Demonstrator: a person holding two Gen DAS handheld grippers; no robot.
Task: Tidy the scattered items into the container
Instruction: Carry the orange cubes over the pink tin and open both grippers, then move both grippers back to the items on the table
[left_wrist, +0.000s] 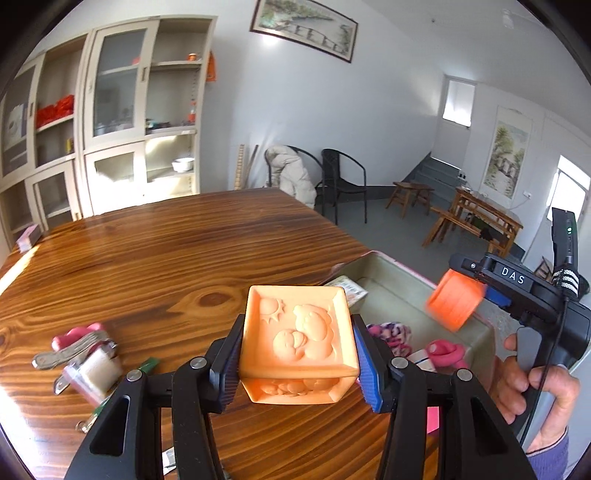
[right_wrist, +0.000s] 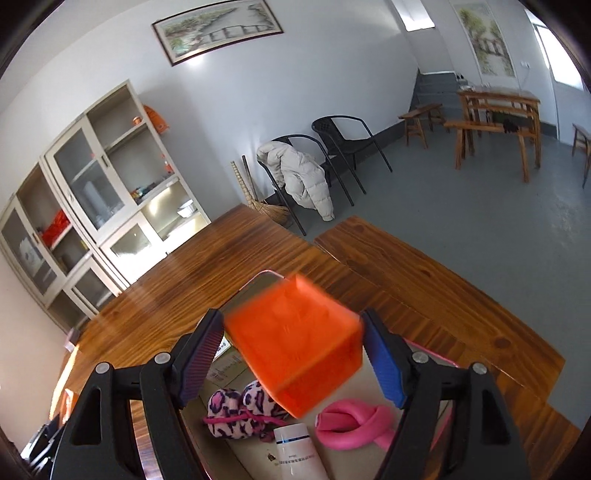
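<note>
Left gripper (left_wrist: 297, 363) clamping pale orange embossed cube (left_wrist: 299, 339), right gripper (right_wrist: 293, 360) released, bright orange block (right_wrist: 295, 343) blurred between its parted pads, over container (left_wrist: 391, 273) on wooden table (left_wrist: 147, 258).

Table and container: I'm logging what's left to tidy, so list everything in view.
Embossed block: one, pale orange, clamped in the left tool.
Bright orange item: one, blurred, between the right tool's open fingers, over the container.
Container: one, grey-green with a pink rim, on the table's right side.
Plush item: one, pink and purple leopard print, in the container.
Knotted tube: one, pink, in the container.
Bottle: one, white, in the container.
Printed packet: one, pale, in the container.
Loose items: several, pink, metal and white, on the table's left side.
Table: one, brown wood.
Left tool: black, blue pads.
Right tool: black, blue pads.
Hand: one, holding the right tool's grip.
</note>
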